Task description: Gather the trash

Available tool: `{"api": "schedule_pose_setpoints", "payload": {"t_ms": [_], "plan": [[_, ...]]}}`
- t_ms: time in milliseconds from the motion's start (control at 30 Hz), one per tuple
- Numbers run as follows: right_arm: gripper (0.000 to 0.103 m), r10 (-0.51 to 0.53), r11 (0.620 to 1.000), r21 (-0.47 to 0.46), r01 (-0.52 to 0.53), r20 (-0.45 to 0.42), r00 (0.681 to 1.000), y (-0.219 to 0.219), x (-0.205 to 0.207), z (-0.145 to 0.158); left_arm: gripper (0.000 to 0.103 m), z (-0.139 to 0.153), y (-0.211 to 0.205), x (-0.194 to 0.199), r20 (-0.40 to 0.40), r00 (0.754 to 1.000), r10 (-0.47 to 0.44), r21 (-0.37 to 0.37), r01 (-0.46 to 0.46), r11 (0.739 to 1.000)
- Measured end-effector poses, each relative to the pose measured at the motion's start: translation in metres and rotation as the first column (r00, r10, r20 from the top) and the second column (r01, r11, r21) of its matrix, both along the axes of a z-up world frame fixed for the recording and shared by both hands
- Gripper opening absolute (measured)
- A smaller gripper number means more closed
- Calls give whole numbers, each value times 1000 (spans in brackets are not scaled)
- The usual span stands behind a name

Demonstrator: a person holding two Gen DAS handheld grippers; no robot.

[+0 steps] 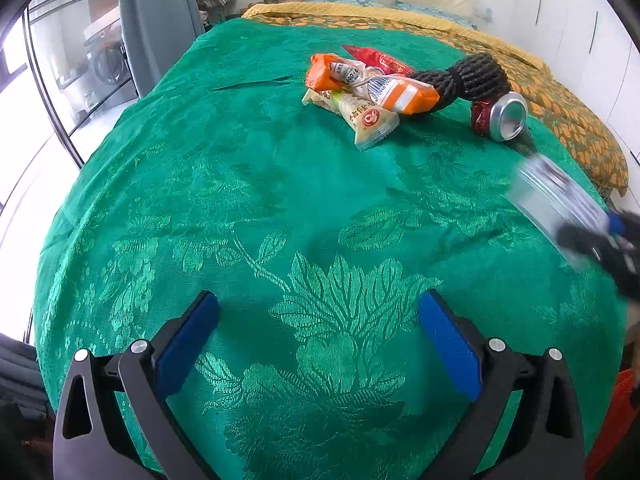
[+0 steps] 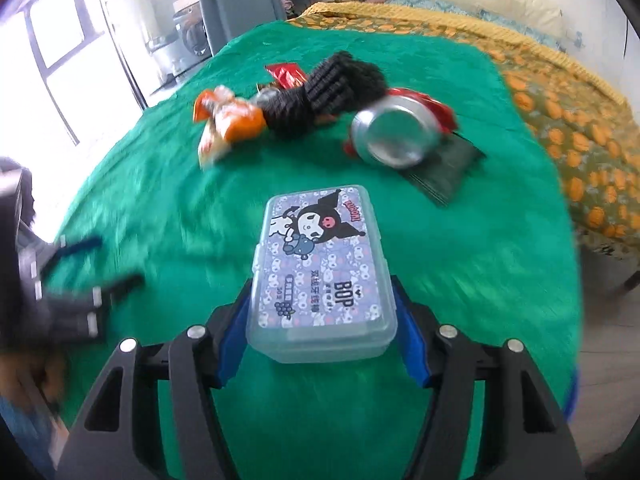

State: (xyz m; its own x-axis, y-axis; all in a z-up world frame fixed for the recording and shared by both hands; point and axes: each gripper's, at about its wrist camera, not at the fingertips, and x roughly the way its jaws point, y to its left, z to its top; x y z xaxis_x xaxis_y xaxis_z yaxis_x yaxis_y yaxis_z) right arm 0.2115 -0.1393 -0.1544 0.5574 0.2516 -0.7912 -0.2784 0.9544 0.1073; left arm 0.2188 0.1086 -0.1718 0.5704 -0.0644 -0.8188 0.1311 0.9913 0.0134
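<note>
A clear plastic floss-pick box (image 2: 320, 276) is pinched between the blue pads of the right gripper (image 2: 322, 330) above the green bedspread (image 2: 500, 260). The left gripper (image 1: 318, 346) is spread wide, holding nothing. Toward the far edge, snack wrappers (image 1: 372, 88), a black rope bundle (image 1: 468, 76) and a crushed can (image 1: 500, 116) are heaped together.

Left wrist view: low over green bedspread (image 1: 248, 184), facing headboard, litter pile (image 1: 372, 88) far ahead. Right wrist view: same heading, nearer, from the right. Shared: bedspread (image 2: 500, 240), pile (image 2: 304, 108), can (image 2: 396, 136), yellow quilt (image 2: 560, 92).
</note>
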Motion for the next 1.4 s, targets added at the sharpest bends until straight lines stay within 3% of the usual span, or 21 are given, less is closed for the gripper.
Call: {"api": "schedule_pose_setpoints", "payload": {"t_ms": [100, 167, 400, 667, 767, 867, 900, 1000, 1167, 1333, 1367, 1400], "plan": [[64, -4, 999, -39, 5, 28, 1000, -3, -16, -4, 98, 0, 0, 0, 0, 1000, 2, 4, -2, 1000], [86, -10, 999, -41, 12, 33, 999, -2, -18, -8, 98, 0, 0, 1, 0, 1000, 2, 4, -2, 1000], [89, 5, 998, -65, -2, 43, 999, 9, -14, -23, 99, 9, -12, 16, -14, 999, -50, 2, 50, 999], [90, -11, 999, -46, 13, 43, 999, 8, -15, -25, 97, 17, -57, 100, 32, 997, -69, 37, 67, 997], [90, -17, 999, -46, 19, 44, 999, 7, -14, -25, 86, 12, -63, 128, 27, 999, -32, 63, 31, 998], [90, -21, 999, -46, 23, 43, 999, 7, -13, -25, 57, 11, -60, 143, 15, 1000, -20, 40, 19, 999], [90, -21, 999, -45, 23, 44, 999, 6, -13, -25, 36, 11, -58, 143, 12, 1000, -24, 35, 24, 999], [90, -29, 999, -43, 31, 46, 999, 5, -12, -25, 30, 16, -51, 129, 18, 998, -61, 28, 60, 998], [90, -34, 998, -42, 36, 47, 998, 4, -12, -25, 29, 28, -35, 69, 30, 985, -168, 101, 165, 981], [90, -35, 998, -48, 38, 49, 998, 3, -12, -25, 31, 23, -10, -4, -3, 975, -221, -15, 221, 975], [90, -36, 998, -50, 38, 49, 998, 3, -12, -25, 34, 20, -6, -13, -1, 976, -218, -26, 218, 976], [90, -36, 998, -51, 39, 49, 998, 3, -12, -25, 44, 17, -5, -19, 2, 977, -215, -33, 215, 976]]}}
